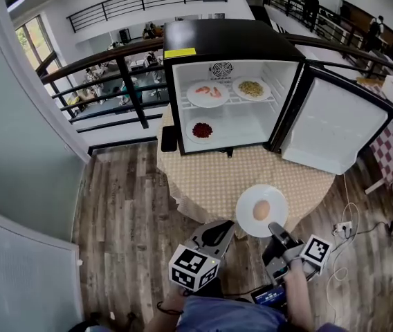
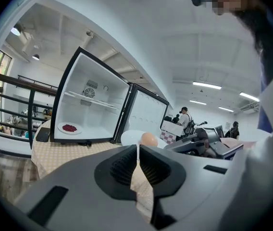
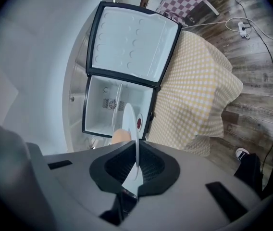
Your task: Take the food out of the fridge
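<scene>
White plate point(image 1: 247, 221) bearing egg-like food point(image 1: 261, 210) was pinched by its rim in right claw point(image 1: 277, 231), level above table point(image 1: 203, 182), presumably against rolling; left claw point(image 1: 218, 232) closed, empty.

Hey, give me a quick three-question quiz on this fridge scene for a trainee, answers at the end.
1. How many plates sit inside the fridge?
2. True or false: the fridge door is closed.
3. What does the right gripper grip? A) a cup B) the white plate carrying a round tan food C) nothing

Key: 1. three, two on the upper shelf and one below; 2. false, it stands open; 3. B
</scene>
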Demonstrator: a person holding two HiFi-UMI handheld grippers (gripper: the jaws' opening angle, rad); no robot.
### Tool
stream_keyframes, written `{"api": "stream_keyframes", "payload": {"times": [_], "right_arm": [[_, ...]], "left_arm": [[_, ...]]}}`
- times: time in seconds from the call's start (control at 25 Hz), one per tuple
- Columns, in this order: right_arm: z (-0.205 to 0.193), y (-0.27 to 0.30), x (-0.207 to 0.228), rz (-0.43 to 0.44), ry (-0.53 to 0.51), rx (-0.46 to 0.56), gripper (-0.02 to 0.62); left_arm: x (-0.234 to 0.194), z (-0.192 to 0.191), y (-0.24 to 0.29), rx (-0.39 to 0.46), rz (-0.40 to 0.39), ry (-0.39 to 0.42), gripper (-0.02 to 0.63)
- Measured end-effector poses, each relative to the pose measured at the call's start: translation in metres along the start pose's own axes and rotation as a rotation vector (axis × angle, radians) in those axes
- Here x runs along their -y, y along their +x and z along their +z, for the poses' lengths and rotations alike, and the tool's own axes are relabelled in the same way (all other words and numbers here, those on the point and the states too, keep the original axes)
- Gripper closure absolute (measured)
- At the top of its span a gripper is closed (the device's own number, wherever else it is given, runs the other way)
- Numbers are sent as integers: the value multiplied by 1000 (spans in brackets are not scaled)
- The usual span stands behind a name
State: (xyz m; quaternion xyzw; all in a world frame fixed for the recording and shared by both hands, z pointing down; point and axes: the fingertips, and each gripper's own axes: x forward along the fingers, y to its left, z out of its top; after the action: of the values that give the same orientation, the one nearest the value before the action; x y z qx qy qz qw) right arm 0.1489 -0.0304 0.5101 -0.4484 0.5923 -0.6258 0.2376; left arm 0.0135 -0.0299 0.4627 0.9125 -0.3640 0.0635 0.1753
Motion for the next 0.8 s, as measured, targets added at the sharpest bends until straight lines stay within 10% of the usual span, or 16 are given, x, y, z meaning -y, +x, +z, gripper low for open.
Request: {"api": "stream_keyframes", "payload": {"times": [0.8], "right_arm": [[-14, -160, 60, 31, 23, -34, 572]], "left_arm": [[170, -56, -31, -16, 12, 64, 588]]}}
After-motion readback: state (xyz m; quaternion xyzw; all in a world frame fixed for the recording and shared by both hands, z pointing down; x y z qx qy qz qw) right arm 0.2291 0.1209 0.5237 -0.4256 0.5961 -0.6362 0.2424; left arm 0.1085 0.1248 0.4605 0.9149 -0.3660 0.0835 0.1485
